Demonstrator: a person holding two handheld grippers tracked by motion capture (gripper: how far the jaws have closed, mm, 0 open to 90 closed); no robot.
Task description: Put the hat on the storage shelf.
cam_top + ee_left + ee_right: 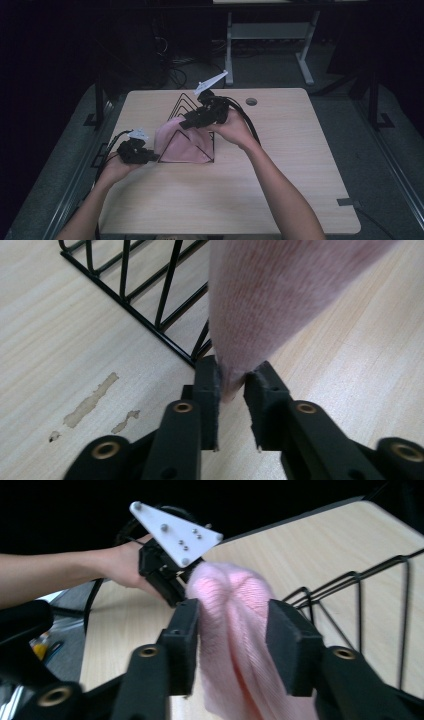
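Note:
A pink knitted cloth (182, 147) lies draped over a black wire rack (185, 102) in the middle of the wooden table (280, 200). My left gripper (152, 157) sits low at the cloth's left corner. In the left gripper view the cloth (270, 295) narrows to a tip pinched between the nearly closed pads of that gripper (231, 382), beside the rack (150, 315). My right gripper (182, 125) hovers over the cloth's top. In the right gripper view its jaws (232, 625) stand wide apart with the cloth (235, 670) loose between them, and the left gripper (175, 587) is beyond.
A round grommet hole (251, 101) is in the table's far edge. Another desk's white legs (305, 65) stand on the floor behind. Pale scuff marks (90, 402) mar the wood by the left gripper. Rack wires (360, 600) rise to the right of the right gripper.

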